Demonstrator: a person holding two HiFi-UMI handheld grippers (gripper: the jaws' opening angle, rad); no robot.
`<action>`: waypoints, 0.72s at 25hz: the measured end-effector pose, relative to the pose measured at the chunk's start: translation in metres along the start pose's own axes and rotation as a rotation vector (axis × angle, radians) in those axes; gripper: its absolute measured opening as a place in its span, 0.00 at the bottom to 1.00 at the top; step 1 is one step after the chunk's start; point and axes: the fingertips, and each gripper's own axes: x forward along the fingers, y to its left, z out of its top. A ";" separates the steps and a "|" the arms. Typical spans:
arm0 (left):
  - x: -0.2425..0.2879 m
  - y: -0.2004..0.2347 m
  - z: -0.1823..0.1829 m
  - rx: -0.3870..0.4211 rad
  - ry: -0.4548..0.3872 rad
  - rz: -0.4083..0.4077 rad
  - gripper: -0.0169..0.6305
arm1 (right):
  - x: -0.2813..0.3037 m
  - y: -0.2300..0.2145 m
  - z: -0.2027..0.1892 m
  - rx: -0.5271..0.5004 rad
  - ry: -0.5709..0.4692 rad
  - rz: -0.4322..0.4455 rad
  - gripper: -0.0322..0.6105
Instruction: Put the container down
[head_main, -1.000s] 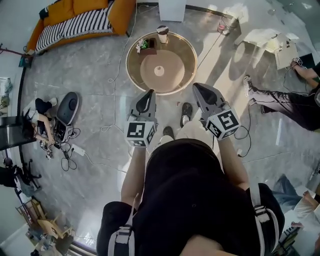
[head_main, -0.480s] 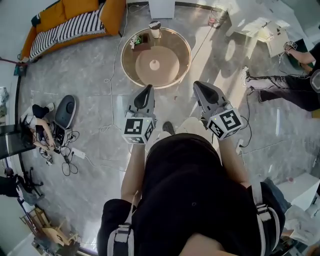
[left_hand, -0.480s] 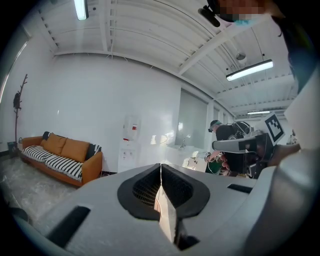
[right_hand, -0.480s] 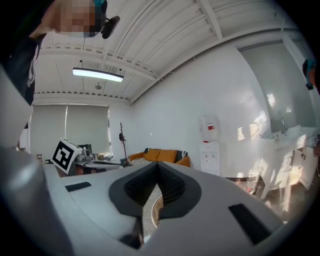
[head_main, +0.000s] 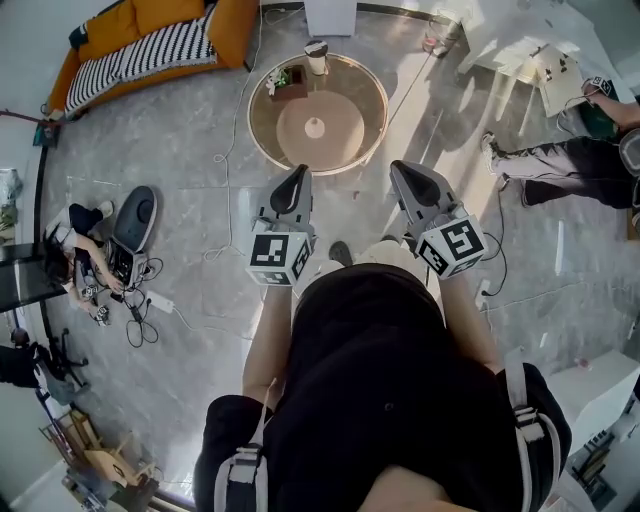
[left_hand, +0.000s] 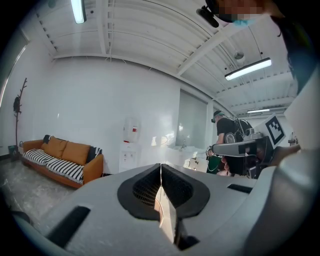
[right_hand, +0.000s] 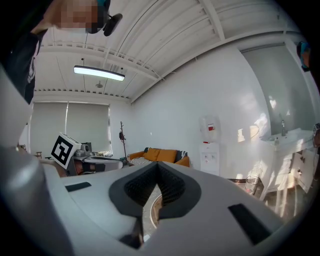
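Observation:
A round brown table (head_main: 360, 140) stands on the floor ahead of me. At its far edge a pale cup with a dark lid (head_main: 316, 55) stands upright, next to a small box with green plants (head_main: 288, 82). A small pale object (head_main: 315, 127) lies at the table's middle. My left gripper (head_main: 297, 181) and right gripper (head_main: 408, 175) are held side by side before my body, short of the table. Both are shut with nothing between the jaws, as the left gripper view (left_hand: 160, 167) and the right gripper view (right_hand: 157, 166) also show.
An orange sofa with a striped cushion (head_main: 150, 45) stands at the far left, and a white water dispenser (head_main: 330, 15) beyond the table. Cables and devices (head_main: 125, 270) lie on the floor at left. A person's legs (head_main: 560, 165) stretch out at right, near a white table (head_main: 530, 50).
The head view has shifted slightly, so the table sits a little higher in it. Both grippers stay shut, empty, and in the same place before my body.

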 end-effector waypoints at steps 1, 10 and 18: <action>0.000 0.001 0.000 0.000 0.001 0.001 0.06 | 0.000 0.000 0.000 0.001 -0.002 -0.001 0.05; 0.002 0.005 -0.007 -0.021 0.009 -0.002 0.06 | -0.002 0.001 0.000 -0.011 0.006 -0.015 0.05; 0.005 0.008 -0.016 -0.034 0.022 -0.001 0.06 | -0.001 -0.001 -0.006 -0.012 0.030 -0.035 0.05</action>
